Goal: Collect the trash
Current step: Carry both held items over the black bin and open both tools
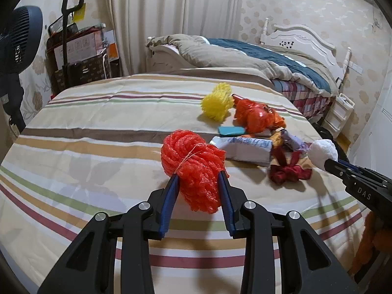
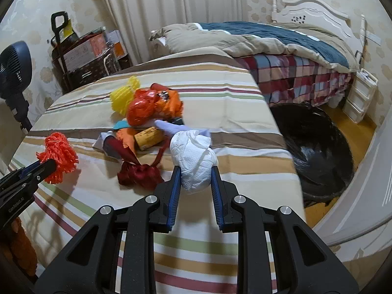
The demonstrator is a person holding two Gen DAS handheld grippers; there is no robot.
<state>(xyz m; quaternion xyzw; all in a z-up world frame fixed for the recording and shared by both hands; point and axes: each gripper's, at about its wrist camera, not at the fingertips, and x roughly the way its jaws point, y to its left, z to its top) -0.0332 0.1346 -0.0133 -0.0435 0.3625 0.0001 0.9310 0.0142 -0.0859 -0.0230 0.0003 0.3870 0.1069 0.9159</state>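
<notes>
My left gripper [image 1: 198, 174] is shut on a bundle of orange-red foam net [image 1: 193, 161] and holds it above the striped bedspread [image 1: 98, 132]. It also shows in the right wrist view [image 2: 58, 156]. My right gripper [image 2: 196, 169] is shut on a wad of white tissue paper [image 2: 193, 156], also seen at the right of the left wrist view [image 1: 321, 150]. More trash lies in a pile on the bed: a yellow foam net [image 1: 216, 105], an orange plastic bag [image 1: 257, 117], a dark red ribbon [image 2: 139, 174], a white pack [image 1: 245, 148].
A black trash bag [image 2: 316, 152] stands open on the floor right of the bed. A second bed with a rumpled quilt [image 2: 257, 39] lies behind. A dark fan [image 1: 17, 39] and a cart of boxes [image 1: 80, 49] stand at the left.
</notes>
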